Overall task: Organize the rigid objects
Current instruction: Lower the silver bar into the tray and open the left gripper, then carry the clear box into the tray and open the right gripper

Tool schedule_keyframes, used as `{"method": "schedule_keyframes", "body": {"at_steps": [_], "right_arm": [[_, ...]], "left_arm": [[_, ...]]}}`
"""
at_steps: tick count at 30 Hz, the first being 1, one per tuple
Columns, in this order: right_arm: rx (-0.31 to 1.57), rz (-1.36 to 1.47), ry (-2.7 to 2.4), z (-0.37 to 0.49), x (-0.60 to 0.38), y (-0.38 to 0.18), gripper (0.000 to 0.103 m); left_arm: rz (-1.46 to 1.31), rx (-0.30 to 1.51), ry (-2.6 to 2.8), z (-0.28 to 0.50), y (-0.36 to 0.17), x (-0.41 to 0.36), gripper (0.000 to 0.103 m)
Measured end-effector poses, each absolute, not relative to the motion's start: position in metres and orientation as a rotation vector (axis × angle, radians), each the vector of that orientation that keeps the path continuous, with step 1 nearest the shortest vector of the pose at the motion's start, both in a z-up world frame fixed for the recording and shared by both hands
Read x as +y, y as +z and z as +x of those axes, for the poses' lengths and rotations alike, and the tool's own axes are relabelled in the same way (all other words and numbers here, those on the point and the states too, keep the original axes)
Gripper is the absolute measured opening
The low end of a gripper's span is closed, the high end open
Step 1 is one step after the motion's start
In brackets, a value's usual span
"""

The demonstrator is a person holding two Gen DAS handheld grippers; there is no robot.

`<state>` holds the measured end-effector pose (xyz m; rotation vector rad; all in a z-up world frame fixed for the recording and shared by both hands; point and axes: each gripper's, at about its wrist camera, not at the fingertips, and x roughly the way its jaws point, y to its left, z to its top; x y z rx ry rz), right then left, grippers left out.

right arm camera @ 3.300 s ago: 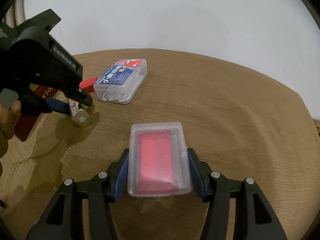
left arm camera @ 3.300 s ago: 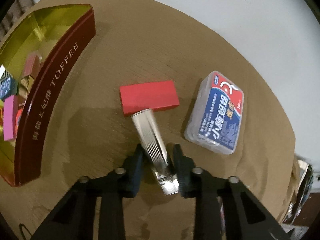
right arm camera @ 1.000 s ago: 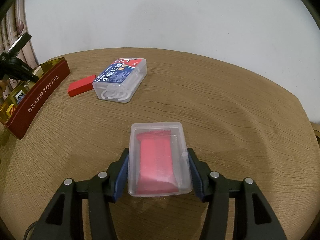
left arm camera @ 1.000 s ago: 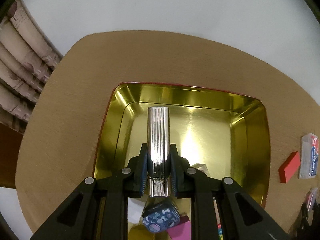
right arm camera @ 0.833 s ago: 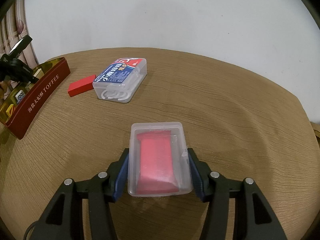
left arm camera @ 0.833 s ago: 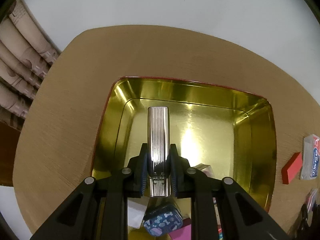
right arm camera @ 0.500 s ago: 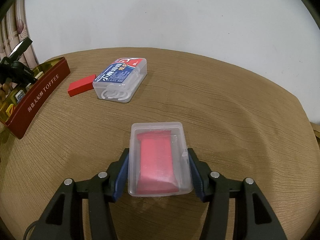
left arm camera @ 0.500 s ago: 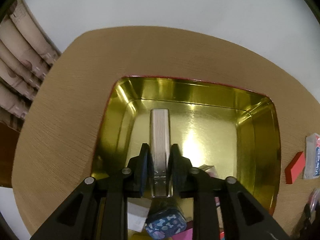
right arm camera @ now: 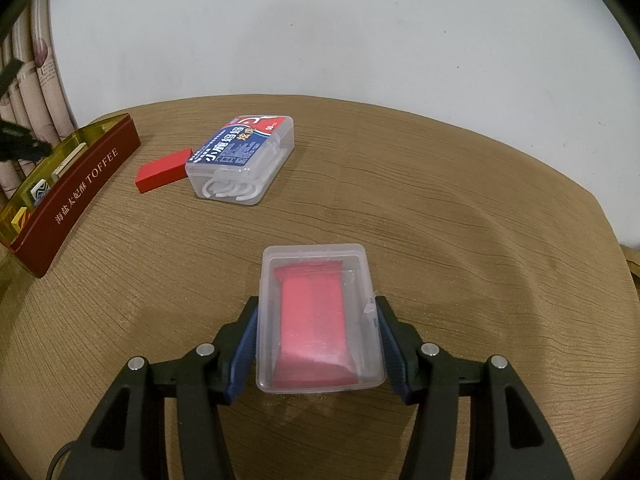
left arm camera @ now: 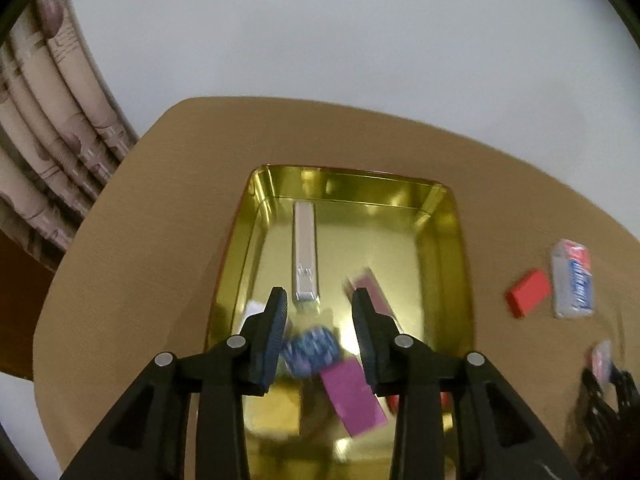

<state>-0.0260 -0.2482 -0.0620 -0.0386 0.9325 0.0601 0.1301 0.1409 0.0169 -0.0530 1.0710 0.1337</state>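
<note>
the toffee tin (left arm camera: 440, 216) serves as reference throughout. left of the tin, a pleated curtain (left arm camera: 44, 128) hangs beyond the edge of the round wooden table (left arm camera: 140, 240). the left gripper (left arm camera: 318, 312) hangs above the near half of the tin; its jaws have just been opening and now stand spread with nothing between them. inside the tin, towards its far wall, the ribbed silver case (left arm camera: 305, 252) lies flat on the gold floor, clear of both pads. nearer in the tin lie a blue patterned item (left arm camera: 312, 346) and a magenta block (left arm camera: 354, 396), both blurred. right of the tin, on the bare table, a red block (right arm camera: 162, 170) lies touching a clear floss-pick box (right arm camera: 244, 158) with a blue label. further right of the tin and nearer the viewer, the right gripper (right arm camera: 316, 342) is pinching a clear plastic box (right arm camera: 318, 320) holding red packets; both pads press on the box's long sides, and the box appears to sit on the table.
</note>
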Motion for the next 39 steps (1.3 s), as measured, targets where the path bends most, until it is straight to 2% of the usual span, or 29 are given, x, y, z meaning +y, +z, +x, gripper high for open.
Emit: {"method": "schedule_keyframes", "body": {"at_steps": [6, 14, 19, 21, 32, 39], "right_arm": [[0.933, -0.041, 0.062, -0.024, -0.248, -0.062, 0.056], [0.934, -0.05, 0.058, -0.024, -0.247, -0.063, 0.056], [0.933, -0.06, 0.055, -0.022, -0.245, -0.064, 0.055], [0.935, -0.068, 0.041, -0.022, -0.243, -0.063, 0.054], [0.953, -0.023, -0.053, -0.012, -0.22, -0.059, 0.054], [0.93, -0.053, 0.035, 0.006, -0.17, -0.045, 0.054]], "left_arm": [[-0.032, 1.013, 0.167, 0.072, 0.026, 0.137, 0.035], [-0.016, 0.973, 0.185, 0.032, 0.013, 0.138, 0.041], [0.031, 0.964, 0.171, 0.027, 0.005, 0.138, 0.046], [0.006, 0.965, 0.16, 0.029, 0.004, 0.141, 0.052], [-0.063, 0.988, 0.173, 0.037, -0.002, 0.16, 0.057], [-0.082, 0.994, 0.189, 0.039, -0.003, 0.168, 0.061]]}}
